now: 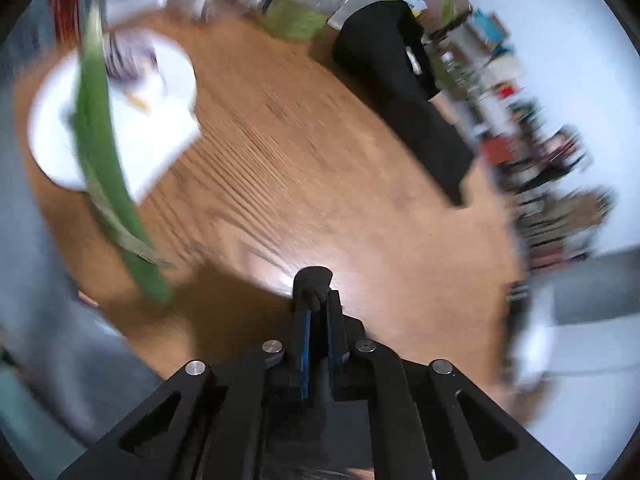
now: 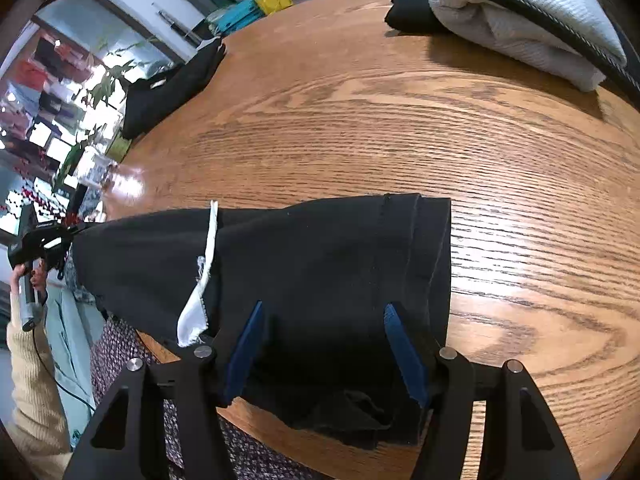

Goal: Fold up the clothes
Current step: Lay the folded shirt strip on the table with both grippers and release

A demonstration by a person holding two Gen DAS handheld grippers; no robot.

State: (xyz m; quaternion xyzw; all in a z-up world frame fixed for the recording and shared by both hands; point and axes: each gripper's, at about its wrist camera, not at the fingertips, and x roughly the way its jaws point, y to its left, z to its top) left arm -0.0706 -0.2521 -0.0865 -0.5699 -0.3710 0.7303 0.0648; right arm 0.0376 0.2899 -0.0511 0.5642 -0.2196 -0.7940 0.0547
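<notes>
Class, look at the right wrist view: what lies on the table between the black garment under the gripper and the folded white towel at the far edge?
Only bare wooden table separates the black garment from the white towel.

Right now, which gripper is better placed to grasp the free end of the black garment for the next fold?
Right. The right gripper is open, its fingers straddling the garment at the table edge. The left gripper is already shut on the garment's other end.

Both grippers are matte black frames with angular cut-out windows and round silver screw heads; the left gripper (image 1: 318, 312) and right gripper (image 2: 326, 344) carry blue pads on the fingers (image 2: 244, 354). A cream ribbed sleeve (image 2: 30, 380) covers the person's forearm. A black braided cable (image 2: 520, 2) arcs overhead.
</notes>
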